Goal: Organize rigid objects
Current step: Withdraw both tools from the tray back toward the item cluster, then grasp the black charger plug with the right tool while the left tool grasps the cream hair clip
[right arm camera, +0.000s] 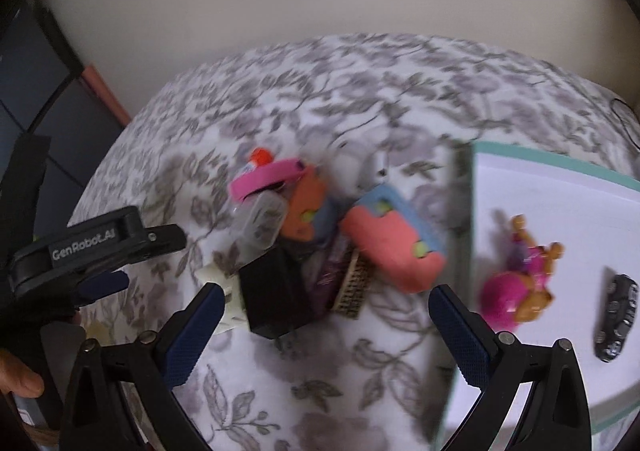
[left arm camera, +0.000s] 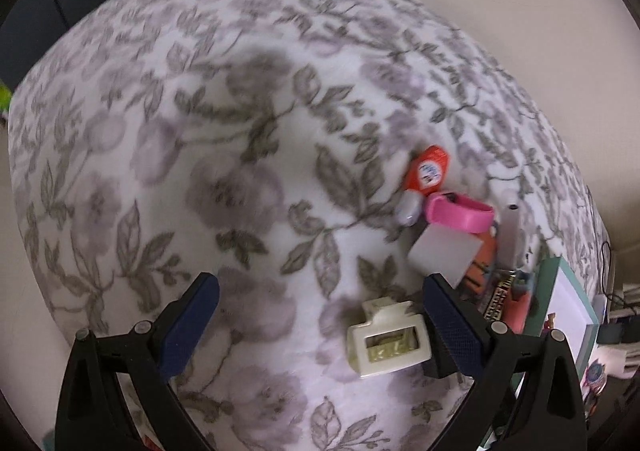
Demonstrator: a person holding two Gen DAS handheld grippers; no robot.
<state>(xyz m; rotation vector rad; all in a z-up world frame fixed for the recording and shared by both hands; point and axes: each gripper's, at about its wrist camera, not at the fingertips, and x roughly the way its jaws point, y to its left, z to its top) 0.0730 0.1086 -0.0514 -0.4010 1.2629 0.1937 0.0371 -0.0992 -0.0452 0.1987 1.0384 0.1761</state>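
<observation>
Left wrist view: left gripper (left arm camera: 320, 325) spread wide and empty above the floral cloth (left arm camera: 168, 171), cream hair clip (left arm camera: 387, 339) by the four-o'clock finger, likely next to lift. Right wrist view: right gripper (right arm camera: 326, 335) likewise wide, empty, aimed at the pile (right arm camera: 320, 247) at twelve o'clock; tray (right arm camera: 560, 179) at two o'clock, apparently the sorting place, already holding a pink toy (right arm camera: 516, 287).

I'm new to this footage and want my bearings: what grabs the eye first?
A jumble of small items sits on the floral cloth, a pink band on top and a coral-and-blue case at its right. Right of it, a teal-edged white tray holds a pink toy.
</observation>
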